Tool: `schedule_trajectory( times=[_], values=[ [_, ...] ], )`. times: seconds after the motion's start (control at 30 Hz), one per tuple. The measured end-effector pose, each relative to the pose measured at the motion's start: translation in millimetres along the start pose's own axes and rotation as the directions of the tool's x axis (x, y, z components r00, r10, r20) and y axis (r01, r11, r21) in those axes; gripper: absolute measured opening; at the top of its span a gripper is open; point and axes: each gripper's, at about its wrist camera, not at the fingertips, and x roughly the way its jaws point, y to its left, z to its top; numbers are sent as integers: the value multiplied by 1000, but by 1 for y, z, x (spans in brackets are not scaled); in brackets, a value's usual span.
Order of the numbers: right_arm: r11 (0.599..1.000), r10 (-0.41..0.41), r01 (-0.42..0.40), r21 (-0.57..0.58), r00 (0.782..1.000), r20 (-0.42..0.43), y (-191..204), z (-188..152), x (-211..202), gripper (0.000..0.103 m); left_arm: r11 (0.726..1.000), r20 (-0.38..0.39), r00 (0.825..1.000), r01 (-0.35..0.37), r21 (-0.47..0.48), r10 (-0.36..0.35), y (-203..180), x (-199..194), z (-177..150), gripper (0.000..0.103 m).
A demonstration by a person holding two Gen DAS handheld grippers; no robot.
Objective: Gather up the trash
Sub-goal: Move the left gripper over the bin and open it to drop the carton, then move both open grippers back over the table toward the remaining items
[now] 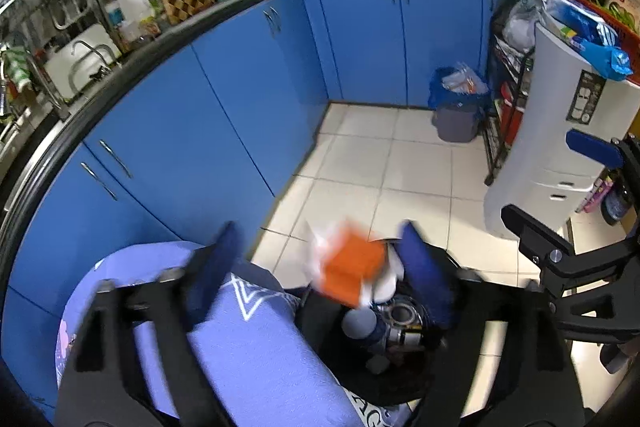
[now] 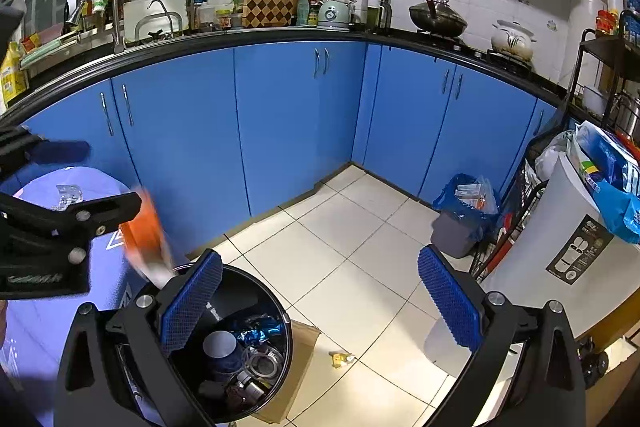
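An orange and white packet [image 1: 350, 269], blurred by motion, is in the air between my left gripper's [image 1: 320, 259] open fingers, just above a black trash bin [image 1: 320, 327] that holds cans, a cup and wrappers. In the right wrist view the packet [image 2: 144, 239] hangs over the bin's [image 2: 280, 311] left rim, free of the fingers. My right gripper [image 2: 320, 303] is open and empty over the bin's right side. A small yellow wrapper [image 2: 342, 358] lies on the floor tiles beside the bin.
A purple-clothed round table [image 1: 240, 347] stands left of the bin. A flat cardboard piece [image 2: 300, 367] lies under the bin. Blue cabinets [image 2: 280, 127] line the back. A grey bin with a blue bag [image 2: 460, 223] and a white appliance [image 2: 568, 259] stand at the right.
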Motion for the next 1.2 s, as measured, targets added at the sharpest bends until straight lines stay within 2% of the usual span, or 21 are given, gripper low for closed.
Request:
schedule_trajectory(
  times=[0.07, 0.43, 0.67, 1.2],
  values=[
    [1000, -5, 5, -5, 1000, -2, 1, 1, 0, 96, 1000, 9, 1000, -8, -6, 8, 3, -3, 1, 100],
    [1000, 16, -16, -15, 1000, 0, 12, 2, -8, 96, 999, 6, 999, -36, -9, 36, 11, -12, -8, 100],
    [999, 30, -29, -40, 999, 13, 23, 8, -23, 96, 999, 12, 1000, -21, -49, 22, 27, -28, -15, 100],
    [989, 103, -95, -112, 993, 64, 83, 28, -69, 96, 989, 54, 997, -54, -140, 63, 79, -83, -51, 100]
  ],
)
